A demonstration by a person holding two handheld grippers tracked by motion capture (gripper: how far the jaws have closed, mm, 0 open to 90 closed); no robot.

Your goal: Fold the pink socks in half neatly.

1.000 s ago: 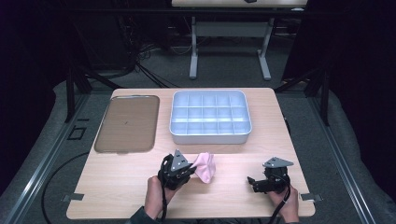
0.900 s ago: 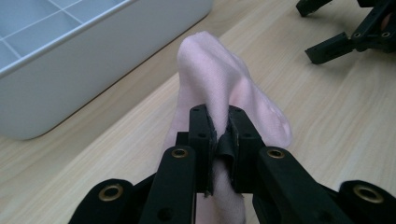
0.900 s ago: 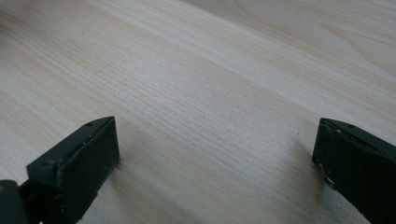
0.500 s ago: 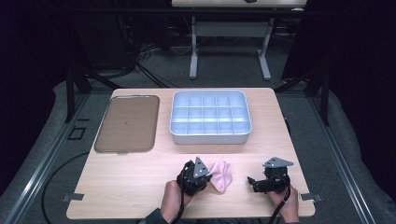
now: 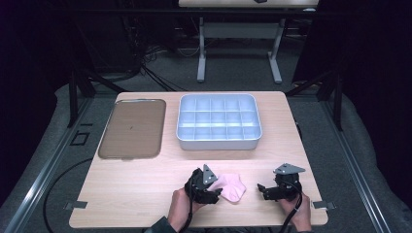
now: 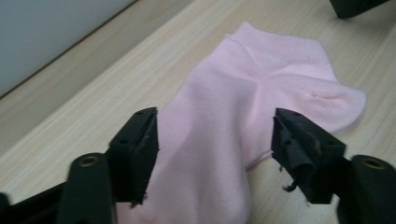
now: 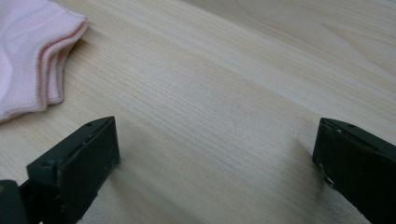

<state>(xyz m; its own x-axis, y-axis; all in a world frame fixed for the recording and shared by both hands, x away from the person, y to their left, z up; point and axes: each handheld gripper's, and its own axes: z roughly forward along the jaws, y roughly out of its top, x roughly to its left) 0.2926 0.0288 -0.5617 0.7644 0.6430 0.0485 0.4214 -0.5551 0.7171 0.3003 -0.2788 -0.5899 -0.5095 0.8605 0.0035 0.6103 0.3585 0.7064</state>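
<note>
A pink ankle sock (image 5: 231, 187) lies flat on the wooden table (image 5: 145, 189) near its front edge. My left gripper (image 5: 216, 190) sits at the sock's left end; its jaws have just been opening. In the left gripper view the sock (image 6: 243, 116) runs between the spread jaws of that gripper (image 6: 215, 140), and the pads do not press on it. My right gripper (image 5: 261, 189) rests on the table a little to the right of the sock. The right gripper view has the right gripper (image 7: 215, 154) open over bare wood, the sock's cuff (image 7: 32, 56) off to the upper left.
A pale blue tray (image 5: 218, 143) divided into several compartments stands behind the sock at the table's middle. A flat brown tray (image 5: 133, 128) lies at the back left. A second table's legs (image 5: 201, 53) stand beyond the far edge.
My left gripper carried the sock to the right and down onto the table, then opened and let it go; the sock now lies flat. The right gripper stayed where it was.
</note>
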